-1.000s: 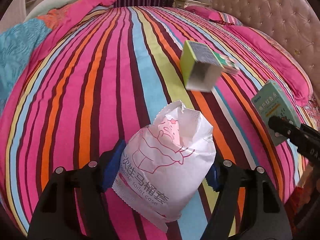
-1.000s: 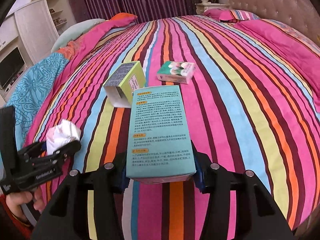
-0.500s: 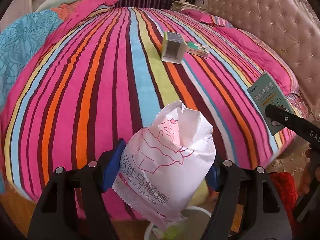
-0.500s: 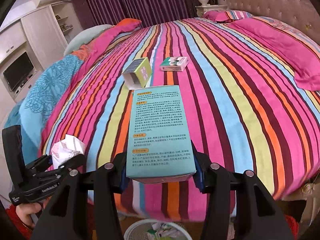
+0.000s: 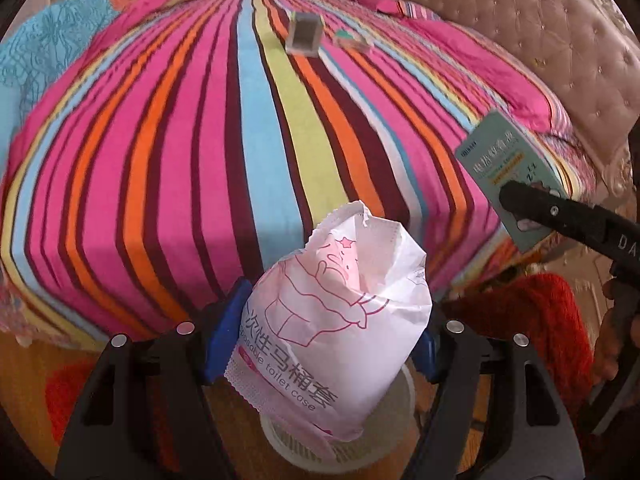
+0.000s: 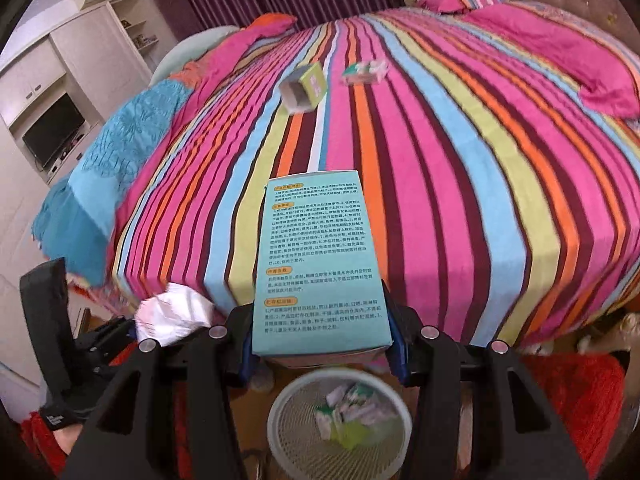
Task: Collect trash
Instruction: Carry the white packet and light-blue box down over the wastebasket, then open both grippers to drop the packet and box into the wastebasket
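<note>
1. Now both grippers are sitting past the foot edge of the striped bed [image 6: 420,184], whereas a second ago they were hanging over the middle of the bedspread; its hanging edge is now crossing both views.
2. On the left, the left gripper [image 5: 320,344] is clamping the white toilet-cover packet [image 5: 332,320] between its blue pads, exactly as before, and the packet is now hovering above the rim of the white mesh wastebasket [image 5: 288,446], which was out of sight a second ago.
3. Farther right, the right gripper [image 6: 320,344] is squeezing the teal box [image 6: 316,264] upright between its fingers, grip unchanged, with the wastebasket [image 6: 280,412] lying directly below and already holding scraps of paper.
4. Back on the bed, the open green-and-white carton [image 6: 304,88] and the small green pack [image 6: 364,72] are looking farther off than before, lying just beside each other near the centre stripes.
5. Between the bed's edge and the basket, bare wooden floor is showing, with red rug [image 6: 576,400] flanking both sides, leaving open air beneath both held items.
</note>
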Demonstrator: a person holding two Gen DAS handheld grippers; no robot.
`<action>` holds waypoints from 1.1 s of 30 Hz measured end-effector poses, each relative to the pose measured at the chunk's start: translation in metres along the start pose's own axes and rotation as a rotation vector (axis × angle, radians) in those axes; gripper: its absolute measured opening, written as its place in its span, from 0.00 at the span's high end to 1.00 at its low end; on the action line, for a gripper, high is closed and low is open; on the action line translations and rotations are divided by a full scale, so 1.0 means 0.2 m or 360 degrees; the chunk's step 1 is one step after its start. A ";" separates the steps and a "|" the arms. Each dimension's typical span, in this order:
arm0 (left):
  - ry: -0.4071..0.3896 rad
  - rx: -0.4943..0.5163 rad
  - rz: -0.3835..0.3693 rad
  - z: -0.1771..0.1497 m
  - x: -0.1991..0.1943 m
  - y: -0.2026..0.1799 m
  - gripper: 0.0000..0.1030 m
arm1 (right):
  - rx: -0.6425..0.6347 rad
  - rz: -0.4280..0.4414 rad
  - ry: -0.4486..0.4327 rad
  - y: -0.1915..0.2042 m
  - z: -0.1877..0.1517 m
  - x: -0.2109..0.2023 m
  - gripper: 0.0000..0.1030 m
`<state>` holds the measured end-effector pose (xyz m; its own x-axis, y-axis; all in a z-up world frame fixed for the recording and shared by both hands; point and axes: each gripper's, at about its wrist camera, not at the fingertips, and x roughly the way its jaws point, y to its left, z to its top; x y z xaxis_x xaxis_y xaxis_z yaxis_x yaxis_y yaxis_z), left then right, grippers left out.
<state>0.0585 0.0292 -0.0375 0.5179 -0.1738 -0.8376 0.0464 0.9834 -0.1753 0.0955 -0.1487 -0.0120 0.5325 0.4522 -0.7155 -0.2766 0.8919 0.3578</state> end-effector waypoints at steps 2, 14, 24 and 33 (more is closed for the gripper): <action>0.0040 -0.0012 -0.0003 -0.07 0.01 -0.02 0.33 | 0.0026 0.0027 0.0050 -0.01 -0.06 0.01 0.54; 0.0284 0.0030 -0.0003 -0.27 0.16 -0.09 0.33 | 0.0283 0.0019 0.0512 -0.17 -0.35 0.26 0.54; 0.0451 -0.0010 -0.0040 -0.32 0.28 -0.08 0.33 | 0.0488 0.0043 0.0743 -0.25 -0.43 0.41 0.54; 0.0709 -0.0123 -0.0057 -0.39 0.45 -0.02 0.33 | 0.0564 0.0068 0.0921 -0.27 -0.53 0.50 0.54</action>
<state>0.0380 0.0052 -0.1532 0.0983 -0.2298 -0.9683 -0.0152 0.9725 -0.2323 0.0798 -0.1520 -0.1665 -0.0139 0.4982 -0.8669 0.0432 0.8665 0.4973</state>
